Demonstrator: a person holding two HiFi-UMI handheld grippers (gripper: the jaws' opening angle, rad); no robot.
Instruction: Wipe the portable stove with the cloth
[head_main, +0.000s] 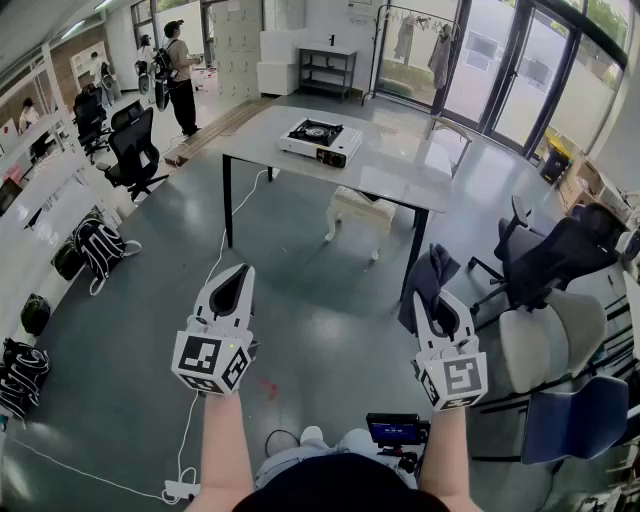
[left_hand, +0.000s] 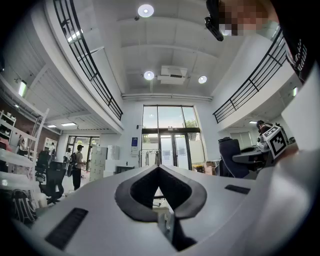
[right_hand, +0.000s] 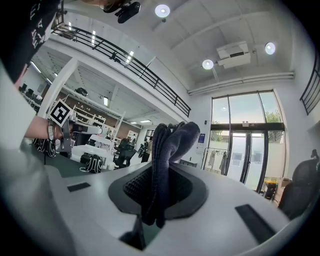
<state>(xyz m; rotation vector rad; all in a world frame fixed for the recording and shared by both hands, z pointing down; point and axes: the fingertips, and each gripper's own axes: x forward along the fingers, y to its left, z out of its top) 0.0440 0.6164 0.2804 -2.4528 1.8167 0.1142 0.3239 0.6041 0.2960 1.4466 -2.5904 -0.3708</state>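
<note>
Grippers near, low: left gripper (head_main: 240, 277) pinched together on nothing | right gripper (head_main: 436, 312) clamped on cloth (right_hand: 167, 145), folds standing above jaw tips | stove (head_main: 320, 140) on table (head_main: 410, 180), well apart, straight ahead between both, long axis crosswise | judgement: walk forward, right leads.

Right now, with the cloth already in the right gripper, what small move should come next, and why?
Probably step forward toward the table. The right gripper is shut on the cloth, but the stove stands far ahead on that table, seemingly out of reach from here.
</note>
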